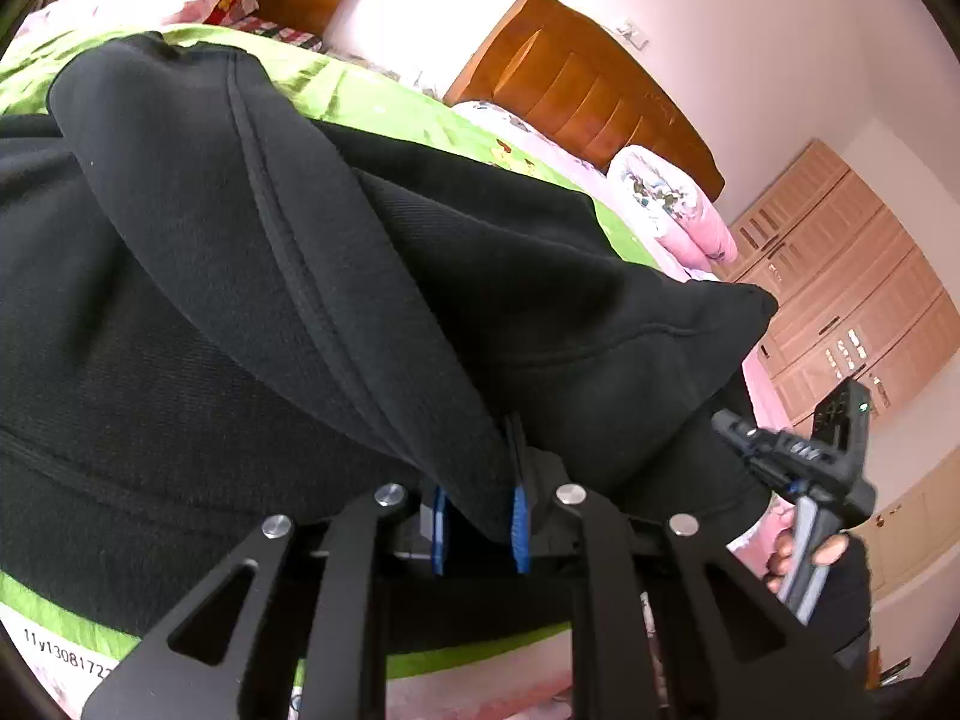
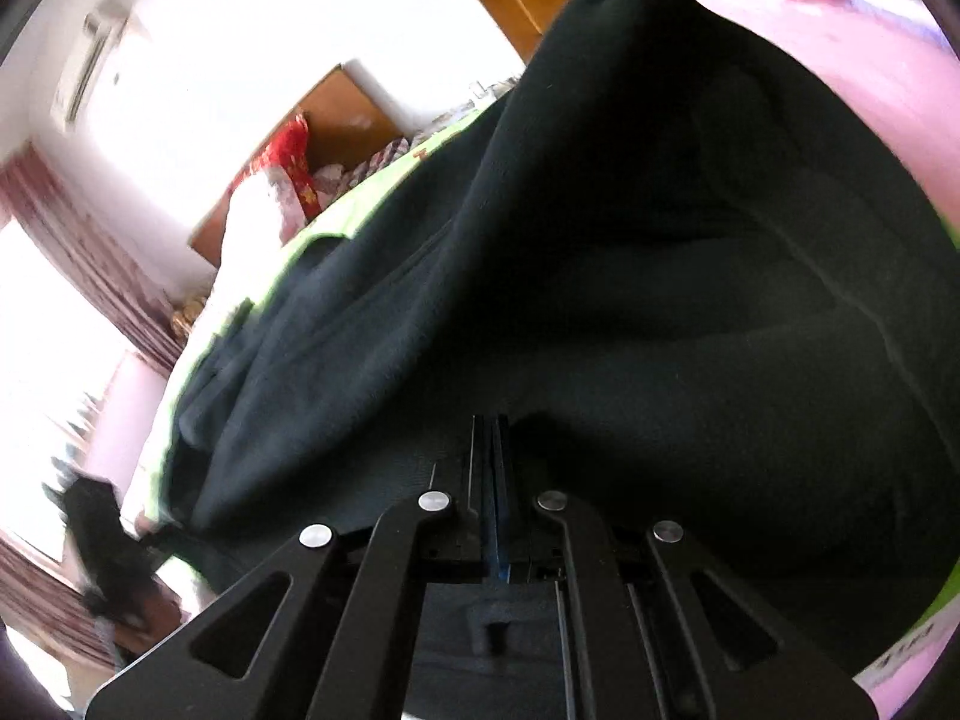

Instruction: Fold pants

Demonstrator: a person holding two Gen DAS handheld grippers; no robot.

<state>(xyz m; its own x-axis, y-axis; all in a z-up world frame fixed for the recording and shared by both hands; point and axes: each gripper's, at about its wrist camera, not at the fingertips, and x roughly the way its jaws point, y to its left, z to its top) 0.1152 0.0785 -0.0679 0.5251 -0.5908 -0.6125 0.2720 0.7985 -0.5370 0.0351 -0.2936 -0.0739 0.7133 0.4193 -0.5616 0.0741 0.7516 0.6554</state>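
Note:
The black pants [image 1: 252, 276] lie over the green and pink bedspread [image 1: 372, 96] and fill most of the left wrist view. My left gripper [image 1: 480, 516] is shut on a fold of the pants, cloth pinched between its blue pads [image 1: 519, 516]. The right gripper [image 1: 798, 468] shows at the right of that view, held by a hand, beside the lifted pants edge. In the right wrist view the pants [image 2: 600, 276] rise in a draped sheet. My right gripper [image 2: 495, 480] is shut on the pants cloth, its fingers pressed together.
A wooden headboard [image 1: 588, 78] and a rolled pink quilt [image 1: 672, 198] lie at the far end of the bed. Light wooden wardrobe doors [image 1: 852, 276] stand to the right. Pillows [image 2: 282, 180] and a curtained window [image 2: 78, 240] show at the left of the right wrist view.

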